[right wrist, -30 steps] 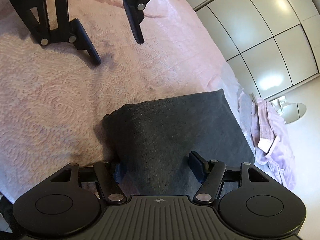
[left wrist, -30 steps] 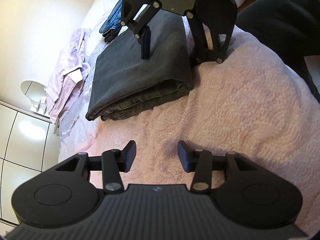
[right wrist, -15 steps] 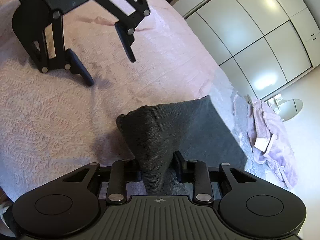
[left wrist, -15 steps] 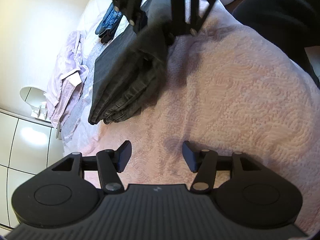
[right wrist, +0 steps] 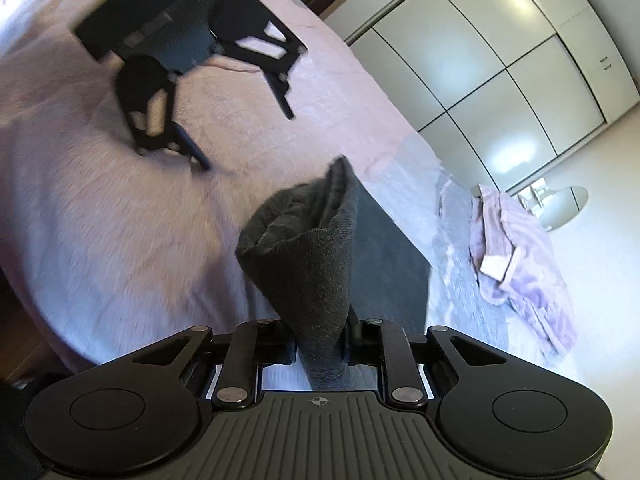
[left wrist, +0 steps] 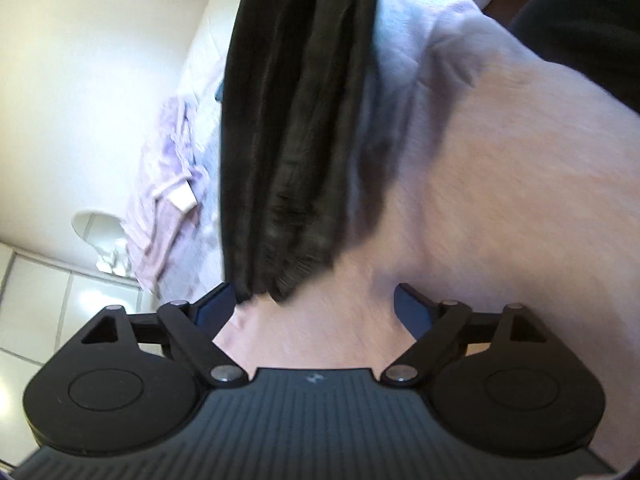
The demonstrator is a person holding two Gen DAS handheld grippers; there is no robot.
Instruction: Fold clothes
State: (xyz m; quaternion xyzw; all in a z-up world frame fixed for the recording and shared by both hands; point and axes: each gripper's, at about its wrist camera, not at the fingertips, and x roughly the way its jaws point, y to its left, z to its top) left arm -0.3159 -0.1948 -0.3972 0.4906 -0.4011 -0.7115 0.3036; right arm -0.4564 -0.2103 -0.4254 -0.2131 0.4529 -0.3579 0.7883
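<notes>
Dark grey folded garment (right wrist: 316,264) bunched into a cone, pinched at its narrow end by right gripper (right wrist: 322,344). Jaws closing, fabric squeezed between pads, rest of the cloth fanning out ahead and trailing down onto the bed. From left wrist view, same garment (left wrist: 288,128) hanging as a dark layered column, stacked folded edges visible at the bottom end, motion-blurred. Lower end just above the pink bedspread (left wrist: 500,200), shadow on the cover to its right.

Left gripper (left wrist: 316,304) jaws opening, spread wide, nothing clamped. Bottom edge of the garment overlaps the left finger's tip in frame; contact not determinable. Bedspread visible through the gap. In right wrist view, left gripper (right wrist: 240,136) over the bedspread (right wrist: 100,220) beyond the lifted cloth, fingers apart, blurred, apart from the garment.

Around it: lilac striped shirt (right wrist: 516,256) crumpled near the bed edge, white label showing, lying on a grey-lilac cloth (right wrist: 460,288). Same shirt (left wrist: 164,196) in left view, left of the hanging garment. Sliver of blue fabric (left wrist: 218,92) peeking from behind the dark column, unidentifiable. White wardrobe doors (right wrist: 500,64) beyond the bed. Small round white table (right wrist: 560,204) on the pale floor near the shirt. Dark sleeve of the person (left wrist: 580,20) at top right of left view.
</notes>
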